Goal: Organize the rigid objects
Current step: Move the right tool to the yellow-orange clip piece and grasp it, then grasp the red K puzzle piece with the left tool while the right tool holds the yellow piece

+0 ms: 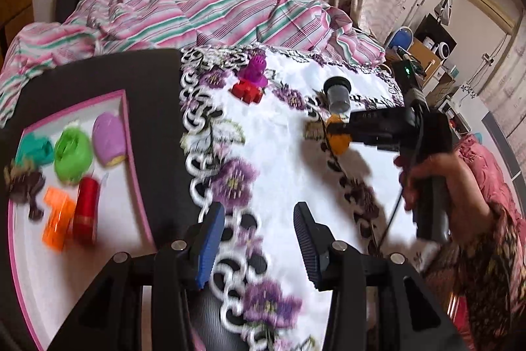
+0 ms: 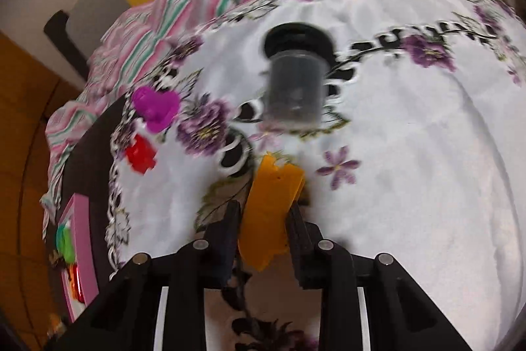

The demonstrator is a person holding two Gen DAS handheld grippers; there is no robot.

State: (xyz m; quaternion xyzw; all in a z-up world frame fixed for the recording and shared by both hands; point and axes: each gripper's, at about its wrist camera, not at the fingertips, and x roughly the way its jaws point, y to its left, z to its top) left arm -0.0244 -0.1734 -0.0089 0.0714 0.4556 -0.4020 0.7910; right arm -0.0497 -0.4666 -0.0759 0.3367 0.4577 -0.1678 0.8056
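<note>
On the left, the left gripper [image 1: 259, 239] hangs with its jaws apart and empty above the white flowered cloth [image 1: 282, 153], the pink-rimmed tray [image 1: 130, 134] of toys beside it. To the right, the right gripper [image 2: 263, 232] is clamped on the flat orange plastic piece [image 2: 271, 209], just in front of the dark translucent cup [image 2: 296, 87].

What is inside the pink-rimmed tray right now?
The pink-rimmed tray holds a teal piece, green ring, lilac oval, orange block and red cylinder; its near end is hidden.
</note>
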